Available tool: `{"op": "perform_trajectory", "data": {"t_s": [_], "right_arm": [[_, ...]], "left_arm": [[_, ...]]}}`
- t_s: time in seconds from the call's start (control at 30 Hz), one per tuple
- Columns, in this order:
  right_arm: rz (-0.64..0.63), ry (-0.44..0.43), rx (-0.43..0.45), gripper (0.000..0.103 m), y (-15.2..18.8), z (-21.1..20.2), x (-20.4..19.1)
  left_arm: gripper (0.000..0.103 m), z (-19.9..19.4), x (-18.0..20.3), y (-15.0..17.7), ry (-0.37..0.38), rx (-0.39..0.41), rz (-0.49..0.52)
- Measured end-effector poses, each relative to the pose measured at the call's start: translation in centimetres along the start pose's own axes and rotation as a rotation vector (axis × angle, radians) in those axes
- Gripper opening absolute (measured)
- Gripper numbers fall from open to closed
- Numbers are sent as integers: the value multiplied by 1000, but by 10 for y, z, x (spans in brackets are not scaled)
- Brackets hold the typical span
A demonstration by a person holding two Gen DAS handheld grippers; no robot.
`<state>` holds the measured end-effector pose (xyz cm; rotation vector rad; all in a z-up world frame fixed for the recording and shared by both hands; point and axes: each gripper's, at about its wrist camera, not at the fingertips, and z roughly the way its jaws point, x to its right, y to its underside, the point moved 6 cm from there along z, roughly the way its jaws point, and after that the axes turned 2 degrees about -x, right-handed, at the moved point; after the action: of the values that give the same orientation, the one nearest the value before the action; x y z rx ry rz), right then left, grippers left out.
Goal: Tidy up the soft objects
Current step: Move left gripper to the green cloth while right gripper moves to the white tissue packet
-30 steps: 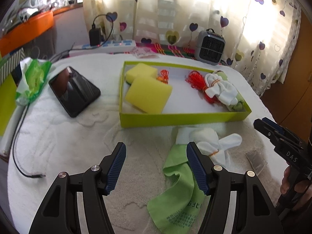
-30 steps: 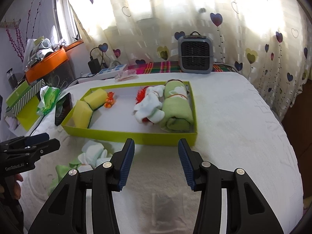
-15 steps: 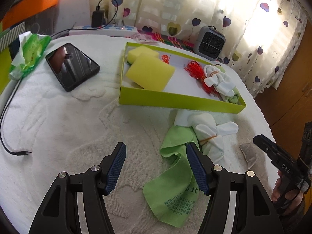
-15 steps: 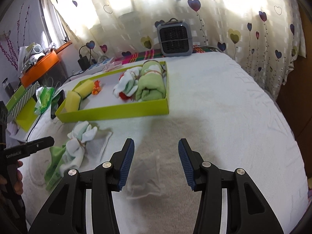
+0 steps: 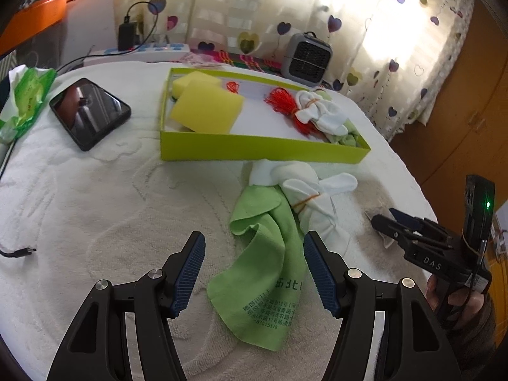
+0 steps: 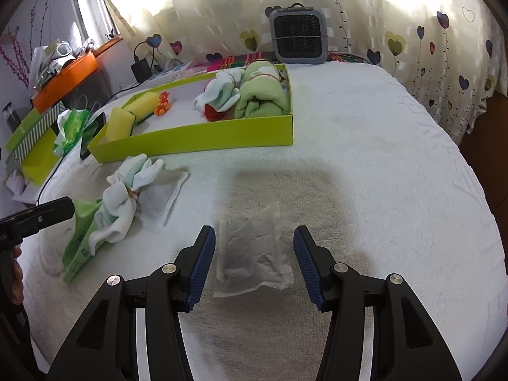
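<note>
A lime green box [image 5: 263, 152] [image 6: 203, 141] on the white towel-covered surface holds yellow sponges [image 5: 206, 109], red yarn [image 5: 282, 103], a white sock bundle [image 5: 320, 114] and a rolled green cloth [image 6: 262, 100]. In front of it lie a loose green cloth [image 5: 263, 273] and a tied white sock bundle [image 5: 314, 200] [image 6: 127, 203]. My left gripper [image 5: 252, 270] is open over the green cloth. My right gripper [image 6: 252, 262] has its jaws opening around a translucent sachet [image 6: 250, 252], which lies between them untouched. A second sachet [image 6: 165, 190] lies beside the socks.
A black phone [image 5: 90, 112] and a green packet [image 5: 27, 100] lie left of the box. A grey fan heater [image 6: 298, 36], a power strip with charger [image 5: 139, 49] and an orange shelf [image 6: 66, 77] stand at the back. A cable end [image 5: 19, 252] lies at the left.
The right gripper has dropped toward the sachet, which now sits between its slightly wider jaws. The left view has tilted down and nearer the green cloth.
</note>
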<state>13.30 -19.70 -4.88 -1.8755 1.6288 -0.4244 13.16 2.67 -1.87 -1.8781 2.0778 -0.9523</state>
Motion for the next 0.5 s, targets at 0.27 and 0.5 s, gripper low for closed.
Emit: {"op": "perform_trajectory", "data": {"t_s": [0.27, 0.5], "right_arm": [[-23, 44, -7, 53, 3, 1, -3], [-36, 73, -10, 46, 5, 1, -5]], "left_arm": [[64, 7, 13, 8, -9, -25, 84], [64, 16, 11, 13, -91, -52, 134]]}}
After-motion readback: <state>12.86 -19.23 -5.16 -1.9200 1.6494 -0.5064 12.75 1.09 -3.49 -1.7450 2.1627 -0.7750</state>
